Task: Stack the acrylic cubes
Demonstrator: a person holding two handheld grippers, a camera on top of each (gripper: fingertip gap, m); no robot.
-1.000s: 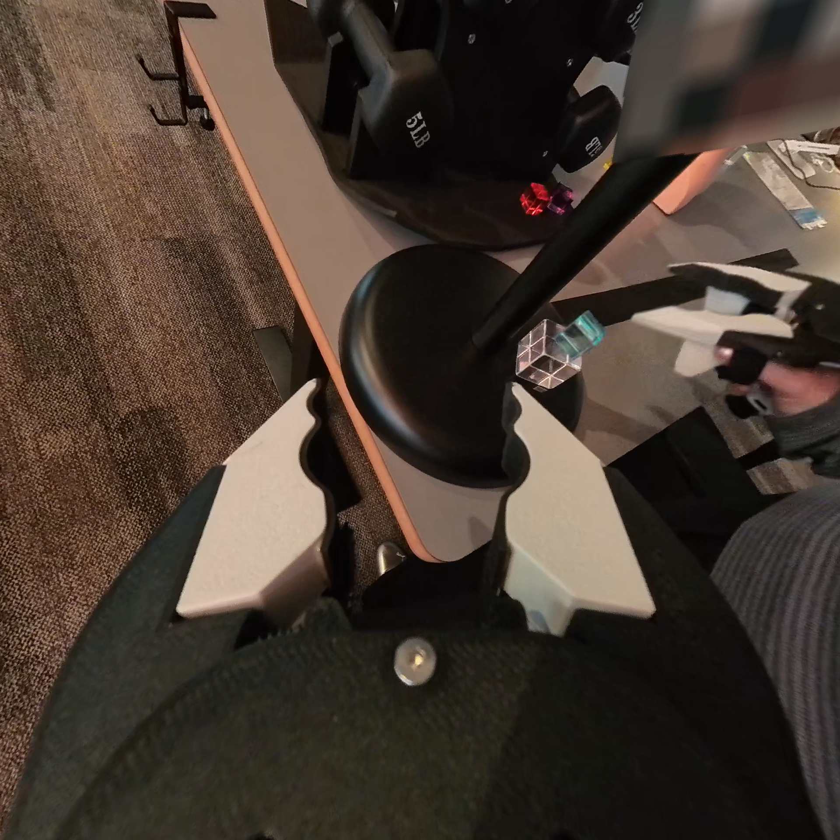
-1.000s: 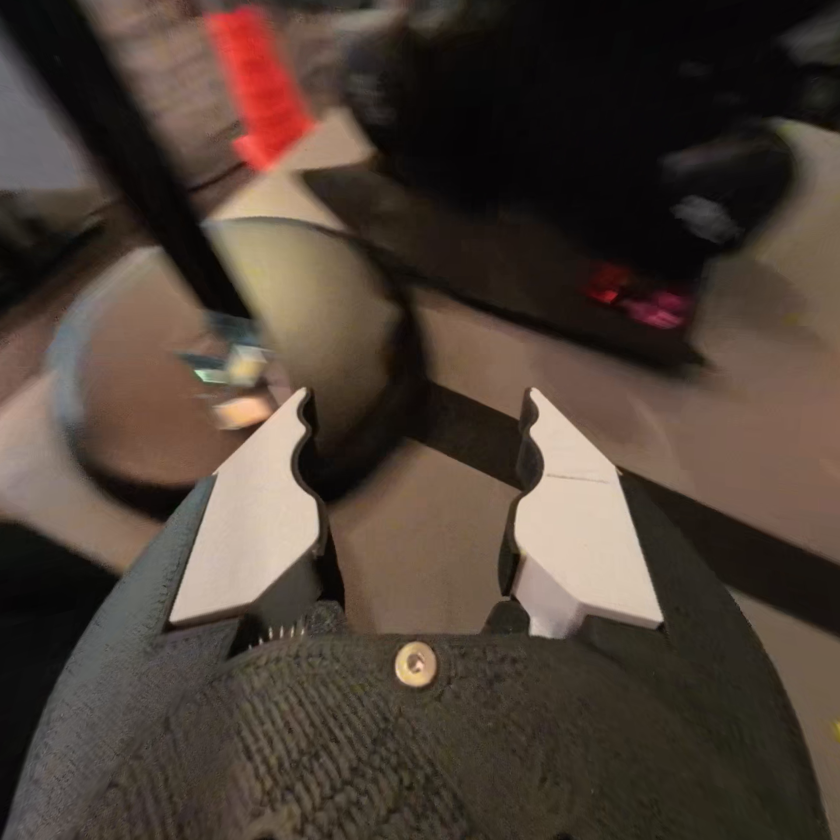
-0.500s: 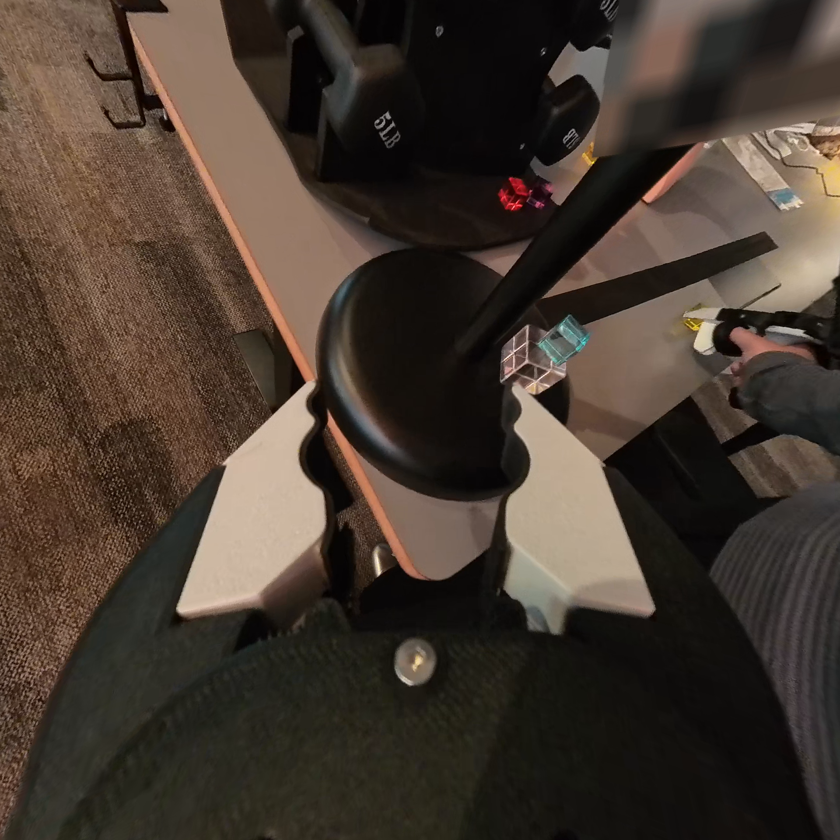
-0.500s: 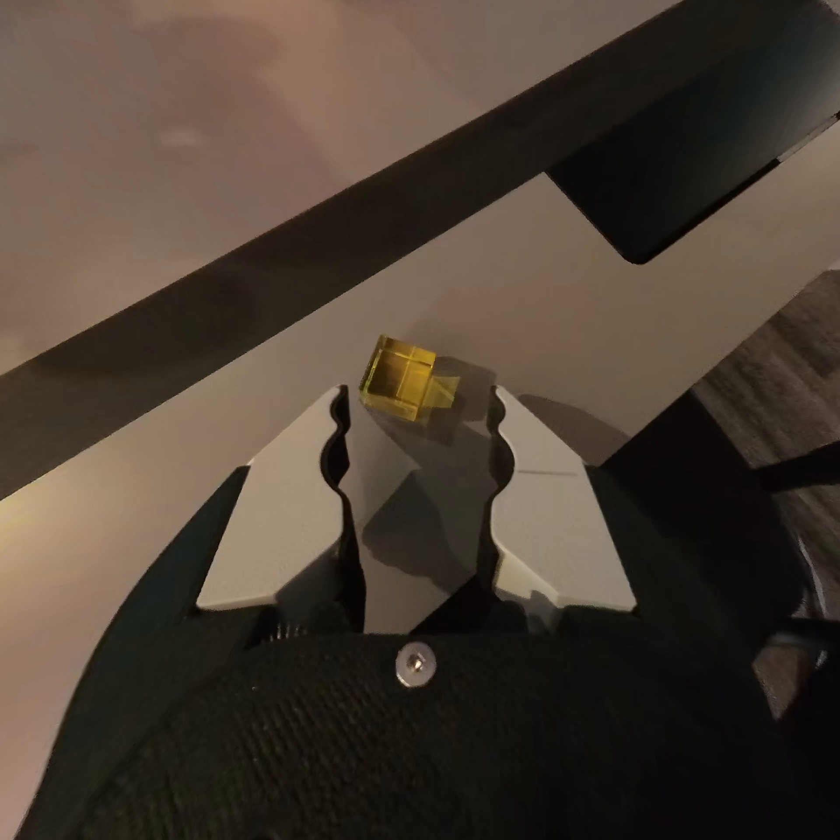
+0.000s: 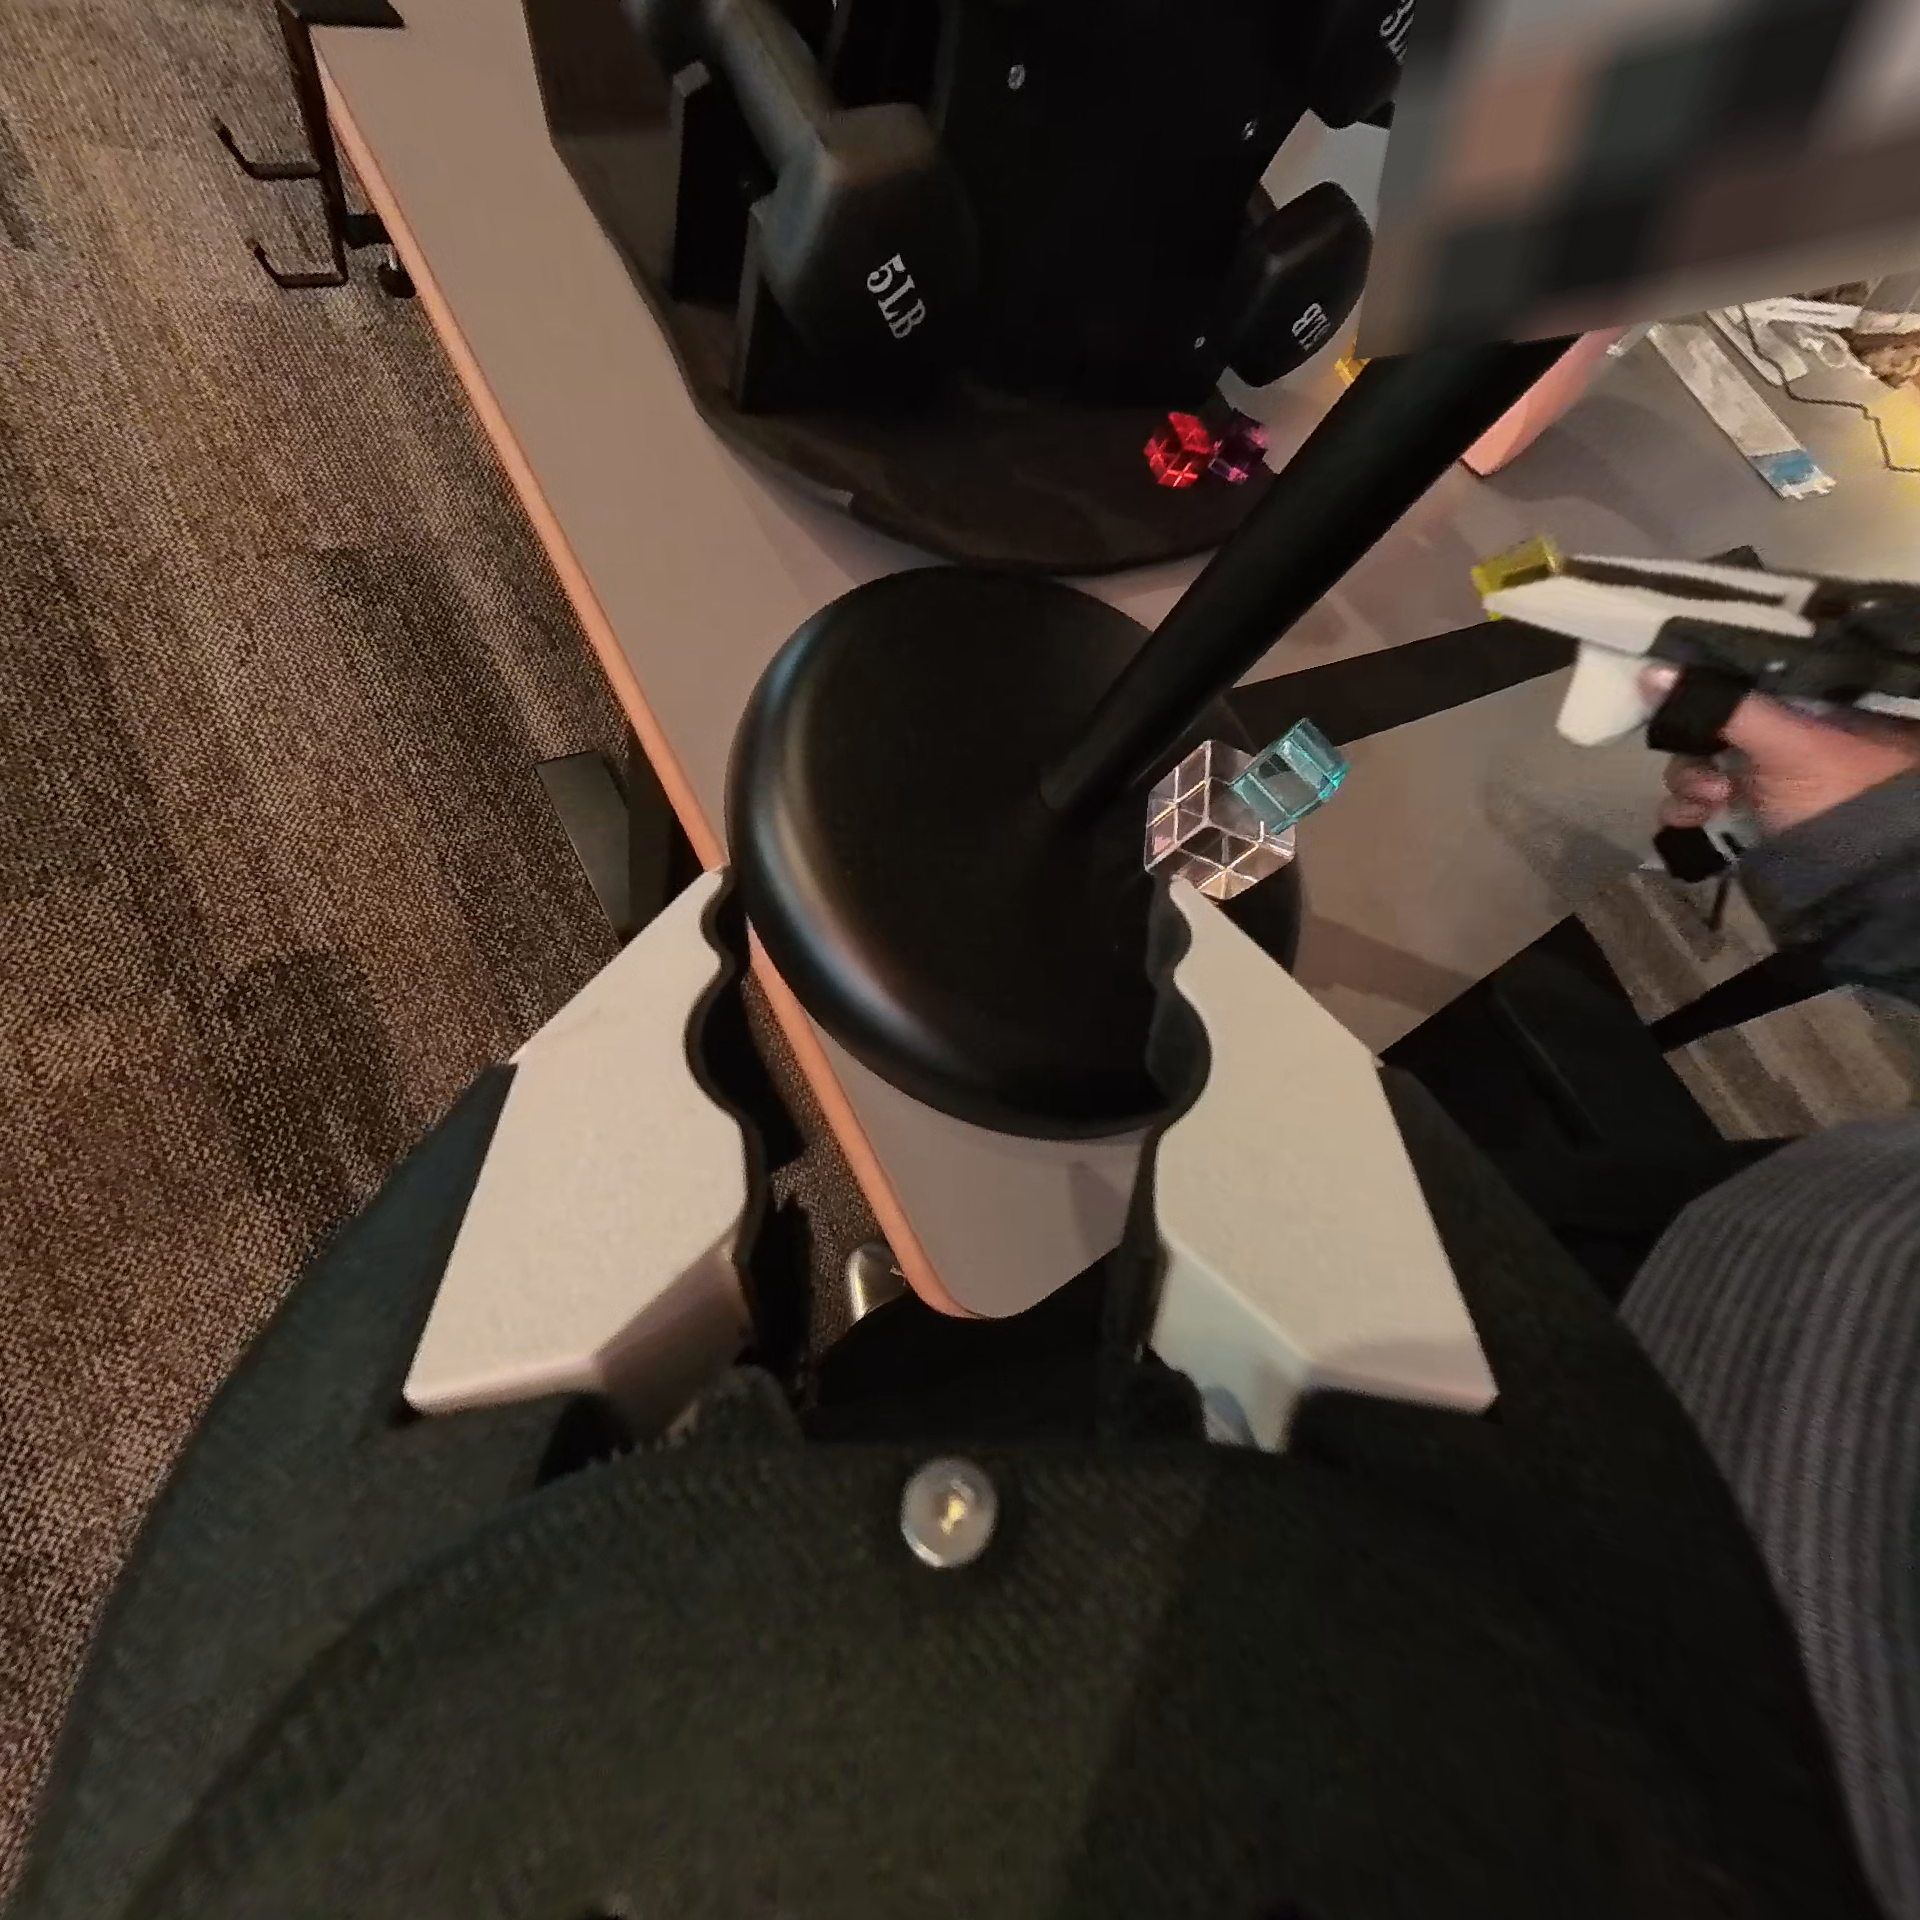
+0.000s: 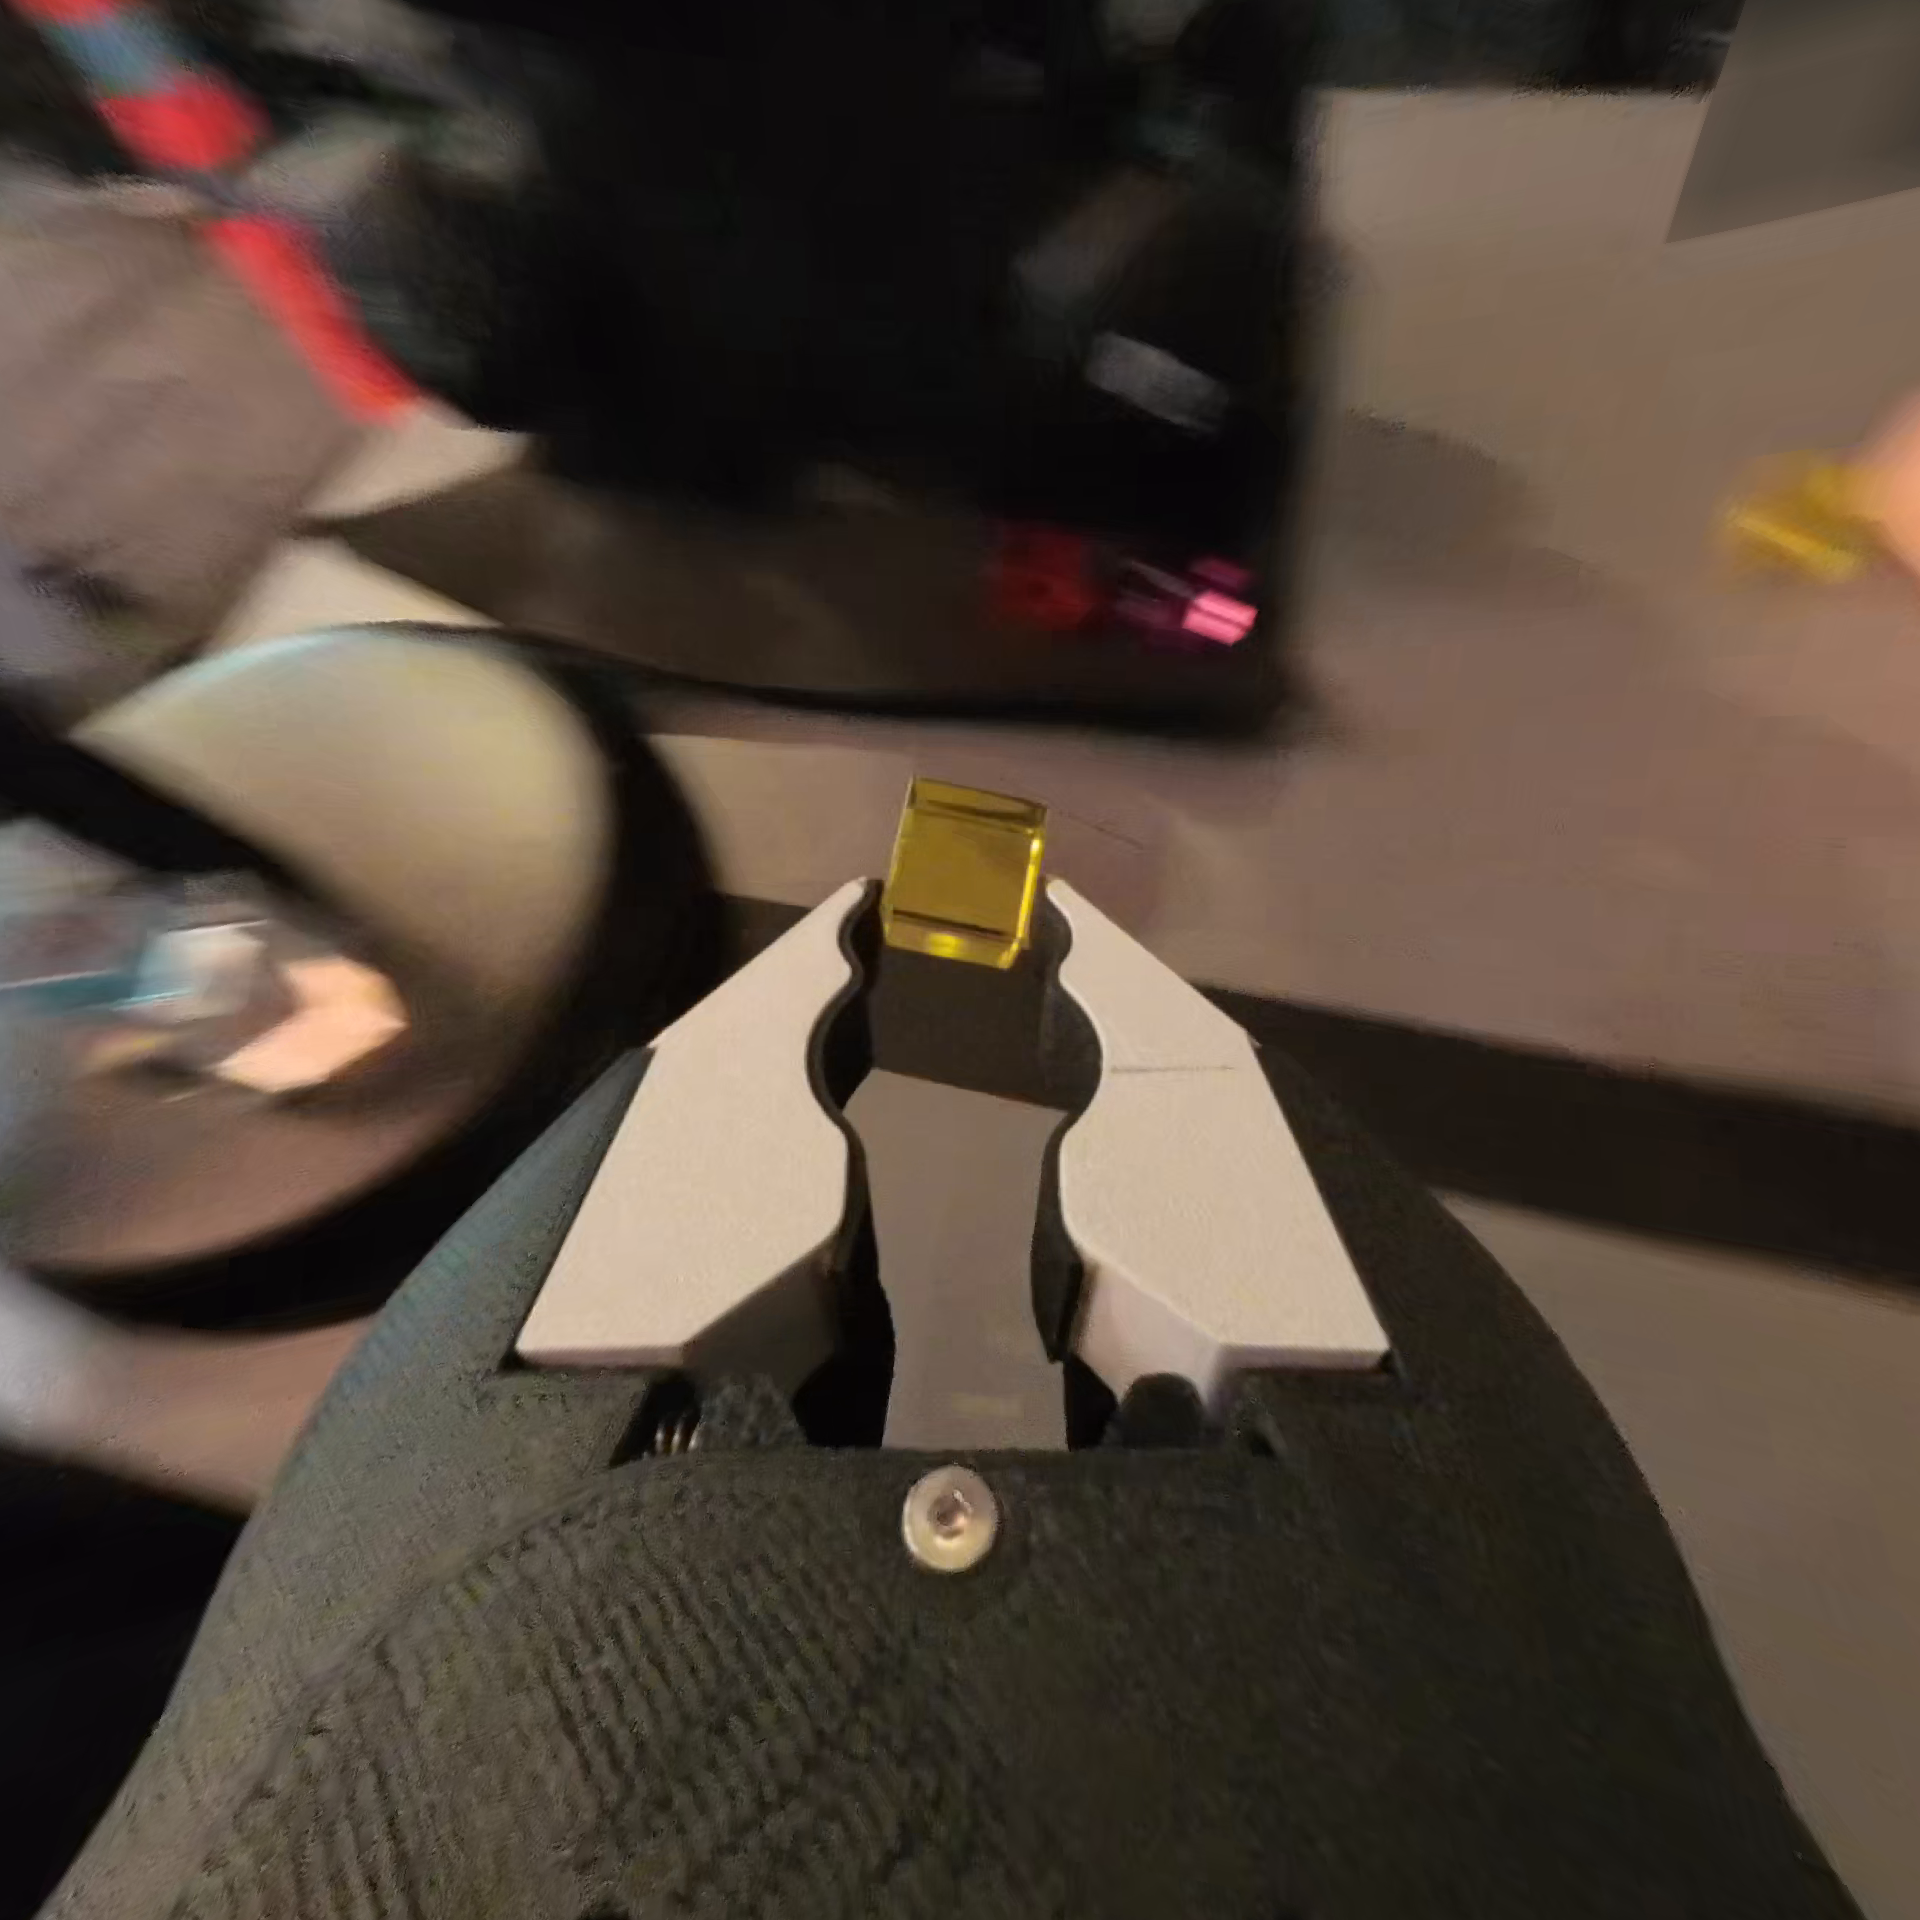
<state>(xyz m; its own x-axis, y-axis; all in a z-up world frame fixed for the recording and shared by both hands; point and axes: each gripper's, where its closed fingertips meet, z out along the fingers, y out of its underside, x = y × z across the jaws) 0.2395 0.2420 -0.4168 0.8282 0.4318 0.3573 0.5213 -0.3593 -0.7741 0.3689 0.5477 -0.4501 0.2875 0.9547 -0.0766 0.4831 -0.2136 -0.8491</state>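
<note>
The right gripper (image 6: 961, 899) was clamped on a yellow cube (image 6: 964, 871), both fingertips pressed against its sides, raised above the desk (image 6: 1507, 810). Only the left wrist view showed that gripper (image 5: 1501, 584) from the side, out past the desk's near edge. The left gripper (image 5: 945, 894) stood wide apart and bare over the desk's near corner, above a black round base (image 5: 914, 852). A clear cube (image 5: 1216, 836) and a teal cube (image 5: 1288, 774) sat on that base; the right view blurred them.

left gripper (image 5: 951, 914): fingers wide apart | right gripper (image 6: 961, 896): fingers clamped
</note>
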